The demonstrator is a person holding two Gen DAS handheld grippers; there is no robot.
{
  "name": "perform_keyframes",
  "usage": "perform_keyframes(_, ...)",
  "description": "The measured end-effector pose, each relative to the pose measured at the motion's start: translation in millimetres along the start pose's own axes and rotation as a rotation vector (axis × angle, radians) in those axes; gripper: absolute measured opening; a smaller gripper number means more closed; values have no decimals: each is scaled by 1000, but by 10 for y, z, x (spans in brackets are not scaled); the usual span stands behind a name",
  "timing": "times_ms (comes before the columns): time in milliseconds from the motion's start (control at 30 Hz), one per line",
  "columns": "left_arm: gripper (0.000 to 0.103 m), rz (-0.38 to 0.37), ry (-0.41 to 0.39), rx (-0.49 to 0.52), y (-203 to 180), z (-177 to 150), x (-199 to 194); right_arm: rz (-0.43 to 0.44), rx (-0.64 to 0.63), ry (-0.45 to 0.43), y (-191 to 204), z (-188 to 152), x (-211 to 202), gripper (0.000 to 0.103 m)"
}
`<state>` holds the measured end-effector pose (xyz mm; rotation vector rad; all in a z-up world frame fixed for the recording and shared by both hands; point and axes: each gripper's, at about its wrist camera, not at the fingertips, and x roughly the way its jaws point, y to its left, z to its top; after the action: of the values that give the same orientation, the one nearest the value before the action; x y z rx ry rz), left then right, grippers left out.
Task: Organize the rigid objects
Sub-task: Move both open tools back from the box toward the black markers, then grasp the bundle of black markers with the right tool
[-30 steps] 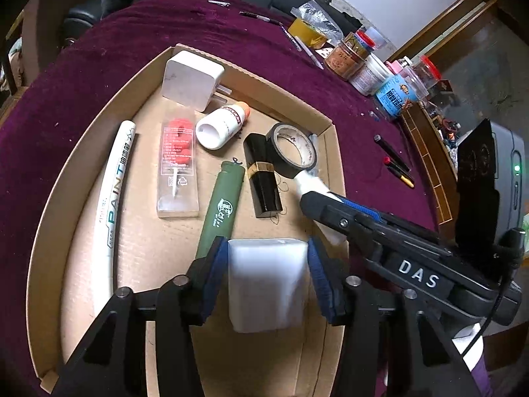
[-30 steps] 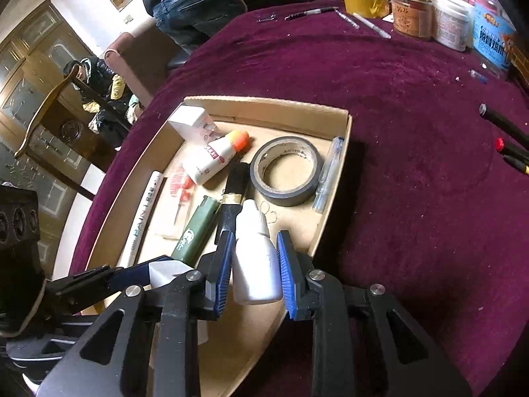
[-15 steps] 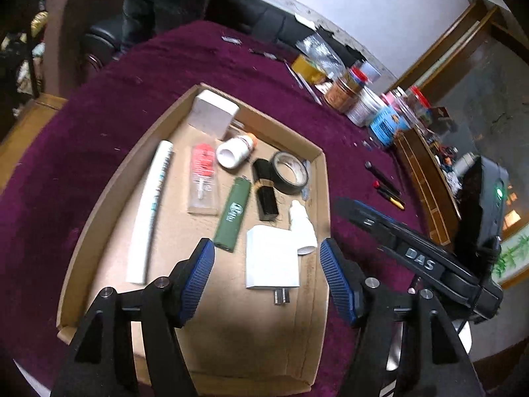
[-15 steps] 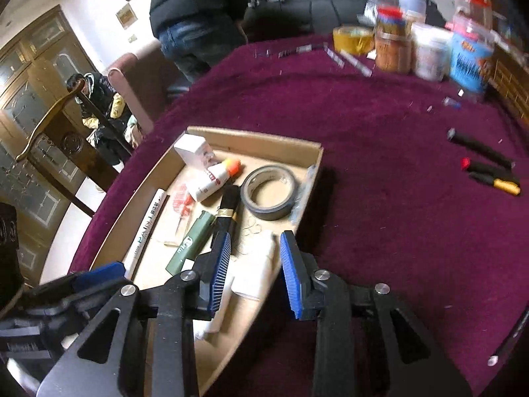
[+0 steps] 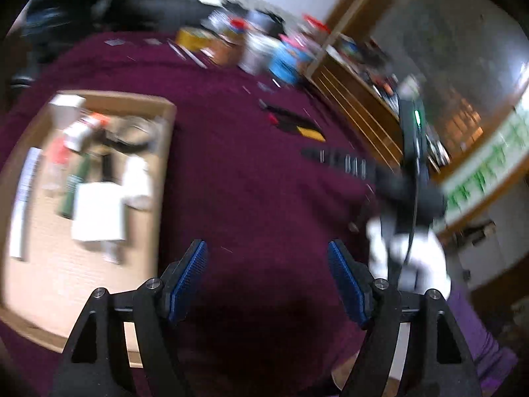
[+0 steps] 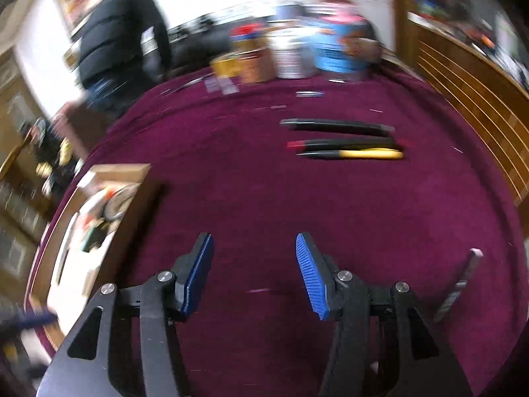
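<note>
Both views are motion-blurred. A shallow cardboard tray (image 5: 162, 178) lies on the purple tablecloth at the left, also in the right wrist view (image 6: 132, 205). It holds a white charger block (image 5: 97, 211), a small white bottle (image 5: 137, 178), a green lighter, tape and other items. My left gripper (image 5: 267, 281) is open and empty over bare cloth, right of the tray. My right gripper (image 6: 253, 271) is open and empty over the cloth. Three pens (image 6: 344, 140) lie ahead of it, also in the left wrist view (image 5: 291, 122).
Jars and tins (image 6: 297, 53) and a yellow tape roll stand at the table's far edge. A person in a dark jacket (image 6: 115, 43) stands beyond the table. A thin grey stick (image 6: 459, 284) lies near the right edge. A wooden cabinet (image 5: 357, 92) is at the right.
Both grippers let go of the white charger block and the white bottle in the tray, opened, and swung right away from the tray over the bare cloth toward the pens.
</note>
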<state>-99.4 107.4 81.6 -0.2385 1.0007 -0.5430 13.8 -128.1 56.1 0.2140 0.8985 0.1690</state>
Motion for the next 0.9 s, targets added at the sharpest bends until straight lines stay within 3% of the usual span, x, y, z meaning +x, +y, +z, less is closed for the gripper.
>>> perform_keyframes(133, 69, -19, 54, -1, -149, -28, 233, -19, 148, 17, -628, 242, 41, 50)
perform_keyframes(300, 69, -5, 83, -9, -213, -23, 375, -96, 177, 34, -986, 642, 263, 50)
perform_keyframes(500, 69, -10, 139, -22, -202, -80, 546, -206, 29, 75, -843, 1223, 795, 50)
perform_keyframes(700, 69, 3, 152, -42, -93, -105, 555, -279, -12, 143, -747, 1503, 1371, 50)
perform_keyframes(767, 69, 6, 146, -54, -36, -113, 524, -227, -5, 212, -693, 1451, 1480, 53)
perform_keyframes(833, 69, 3, 134, -64, 21, -101, 500, -231, -57, 243, -568, 1368, 1466, 53)
perform_keyframes(900, 69, -7, 130, -75, 70, -101, 497, -160, -73, 291, -473, 1242, 1352, 53)
